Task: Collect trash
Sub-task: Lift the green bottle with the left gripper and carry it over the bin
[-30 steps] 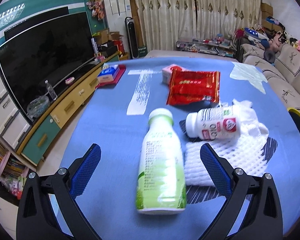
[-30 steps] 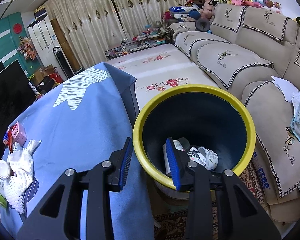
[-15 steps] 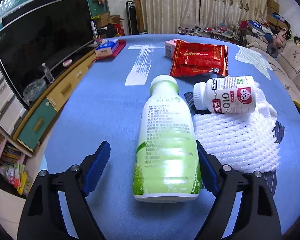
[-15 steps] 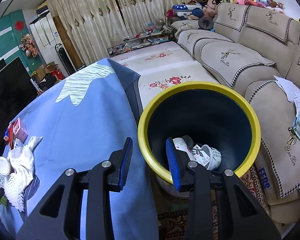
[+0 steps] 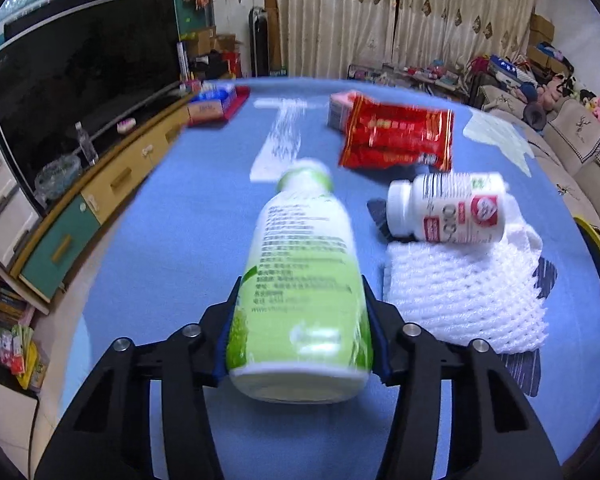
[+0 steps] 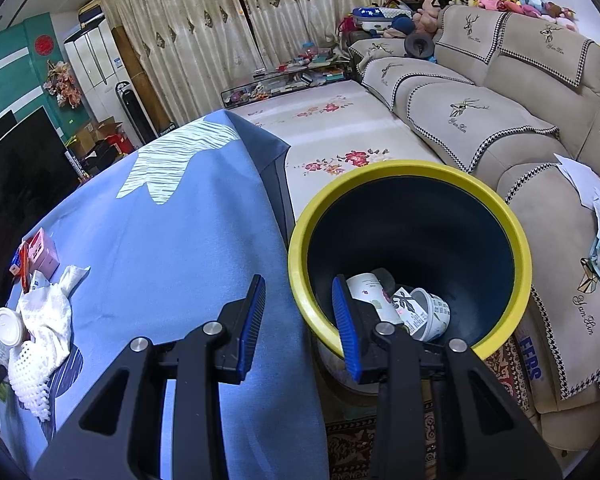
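Blue pads of the left hand-held gripper (image 5: 300,340) have just been closing and now press both sides of the green bottle (image 5: 302,280), lying on the blue tabletop (image 5: 180,220). Beyond lie a white pill bottle (image 5: 446,212) and a red packet (image 5: 396,136). Partly open, the right hand-held gripper (image 6: 298,320) holds nothing beside the yellow-rimmed bin (image 6: 516,240).

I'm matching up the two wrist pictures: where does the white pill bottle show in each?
Left wrist view: pill bottle lies on its side right of centre, resting partly on the white foam net.
Right wrist view: far left edge, only its round white cap end shows, by the same net.
Shared landmark: the foam net on the blue cloth.
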### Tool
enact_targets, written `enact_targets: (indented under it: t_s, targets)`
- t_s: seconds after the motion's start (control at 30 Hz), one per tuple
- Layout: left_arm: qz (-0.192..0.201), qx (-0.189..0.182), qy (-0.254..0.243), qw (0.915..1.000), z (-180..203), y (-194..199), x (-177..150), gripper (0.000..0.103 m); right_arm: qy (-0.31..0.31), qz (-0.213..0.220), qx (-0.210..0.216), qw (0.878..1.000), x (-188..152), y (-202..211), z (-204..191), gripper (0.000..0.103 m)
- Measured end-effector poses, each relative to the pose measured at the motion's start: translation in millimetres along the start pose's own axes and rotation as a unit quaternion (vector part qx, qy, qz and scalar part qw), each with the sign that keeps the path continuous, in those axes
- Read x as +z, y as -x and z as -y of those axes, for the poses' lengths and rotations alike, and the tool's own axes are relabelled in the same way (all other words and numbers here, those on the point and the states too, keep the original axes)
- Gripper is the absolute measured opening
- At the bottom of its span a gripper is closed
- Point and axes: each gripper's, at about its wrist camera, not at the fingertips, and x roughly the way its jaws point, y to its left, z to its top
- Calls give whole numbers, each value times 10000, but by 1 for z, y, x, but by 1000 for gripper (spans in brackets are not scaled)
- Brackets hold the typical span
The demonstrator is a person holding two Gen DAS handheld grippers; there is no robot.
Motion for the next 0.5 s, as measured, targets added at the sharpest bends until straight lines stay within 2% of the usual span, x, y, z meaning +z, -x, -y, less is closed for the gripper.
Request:
enact_targets:
  t_s: [0.2,0.33,0.5]
  targets:
    - [322,168,-99,9993,-6,20,10,51,21,4,32,10000,1,1,-2,33]
    - [416,129,-159,9989,-9,31,15,51,19,1,34,10000,1,1,-1,33]
    - [721,133,-299,9969,-10,53,21,51,25,-13,53,10000,1,0,-1,33]
